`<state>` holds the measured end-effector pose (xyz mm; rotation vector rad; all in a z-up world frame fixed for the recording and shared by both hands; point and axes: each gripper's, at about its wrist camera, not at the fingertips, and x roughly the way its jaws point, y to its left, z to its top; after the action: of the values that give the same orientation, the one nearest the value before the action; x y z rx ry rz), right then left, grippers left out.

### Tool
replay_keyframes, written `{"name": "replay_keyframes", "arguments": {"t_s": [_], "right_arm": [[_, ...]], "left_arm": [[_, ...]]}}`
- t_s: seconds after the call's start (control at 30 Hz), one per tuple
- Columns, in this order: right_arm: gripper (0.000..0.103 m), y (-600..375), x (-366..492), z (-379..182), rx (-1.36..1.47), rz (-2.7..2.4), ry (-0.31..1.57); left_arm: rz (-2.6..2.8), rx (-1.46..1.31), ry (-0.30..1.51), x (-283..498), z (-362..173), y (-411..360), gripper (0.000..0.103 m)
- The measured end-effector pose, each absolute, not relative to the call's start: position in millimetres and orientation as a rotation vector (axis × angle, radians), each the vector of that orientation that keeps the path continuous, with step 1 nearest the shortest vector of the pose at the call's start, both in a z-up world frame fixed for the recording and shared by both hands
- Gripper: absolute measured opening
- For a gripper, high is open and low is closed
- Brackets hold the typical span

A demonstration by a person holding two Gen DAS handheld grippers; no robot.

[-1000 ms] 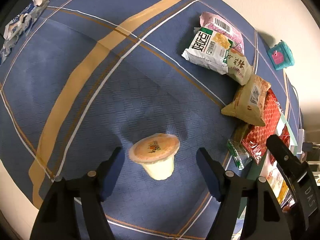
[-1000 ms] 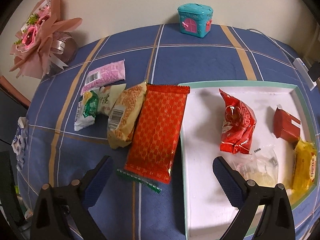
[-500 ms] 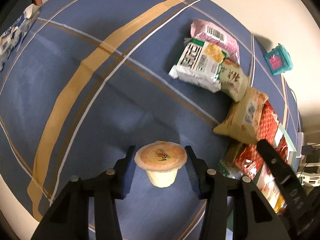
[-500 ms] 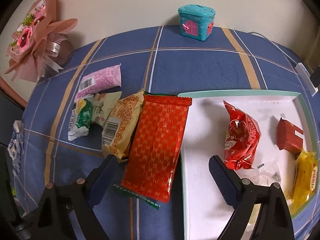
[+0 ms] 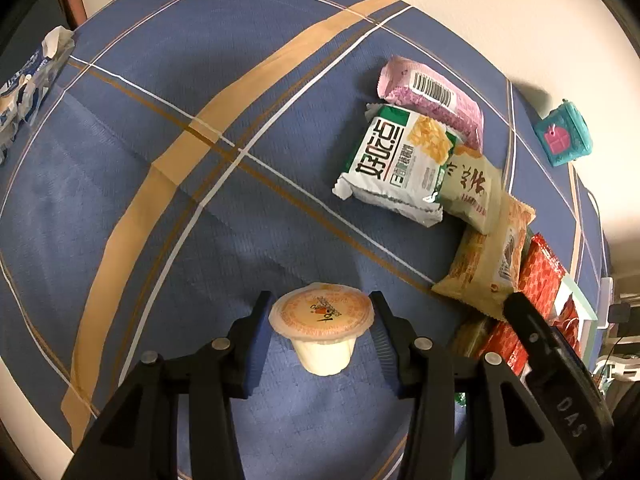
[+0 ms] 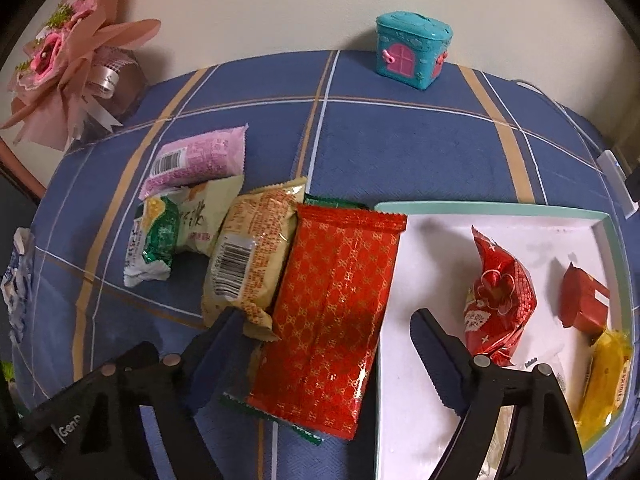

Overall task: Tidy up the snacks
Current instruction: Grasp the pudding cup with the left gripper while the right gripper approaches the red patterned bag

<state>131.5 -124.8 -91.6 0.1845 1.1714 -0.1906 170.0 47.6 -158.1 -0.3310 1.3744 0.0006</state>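
Note:
My left gripper (image 5: 322,312) is shut on a small jelly cup (image 5: 322,331) with an orange foil lid, held above the blue cloth. My right gripper (image 6: 326,328) is open over a flat red packet (image 6: 334,312) that lies beside the white tray (image 6: 496,210). Left of it lie a tan packet (image 6: 250,264), a green-white packet (image 6: 156,244), a beige packet (image 6: 204,220) and a pink packet (image 6: 196,158). The same packets show in the left wrist view (image 5: 400,164). In the tray lie a red bag (image 6: 500,296), a small red box (image 6: 582,300) and a yellow packet (image 6: 606,376).
A teal toy house (image 6: 412,50) stands at the table's far edge by the wall. A pink bouquet (image 6: 68,64) sits at the far left. A blue-white wrapper (image 5: 28,80) lies at the left edge. A white cable and plug (image 6: 612,168) lie at the right.
My left gripper has closed on the jelly cup and raised it from the cloth. My right gripper has moved forward and down toward the red packet, jaws still open.

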Motion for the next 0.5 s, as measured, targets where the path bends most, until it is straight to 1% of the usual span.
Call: {"name": "replay_keyframes", "arguments": {"t_s": [0.23, 0.37, 0.5], "right_arm": [[0.085, -139.5, 136.8, -74.1, 0.198, -0.25, 1.1], [0.082, -141.6, 141.8, -86.8, 0.201, -0.259, 1.133], [0.082, -136.6, 142.4, -94.6, 0.194, -0.245, 1.149]], "left_arm": [[-0.004, -0.342, 1.367, 166.6, -152.6, 62.0, 0.049], [-0.013, -0.343, 1.36, 161.5, -143.1, 66.0, 0.049], [-0.008, -0.344, 1.355, 160.8, -137.8, 67.6, 0.049]]}}
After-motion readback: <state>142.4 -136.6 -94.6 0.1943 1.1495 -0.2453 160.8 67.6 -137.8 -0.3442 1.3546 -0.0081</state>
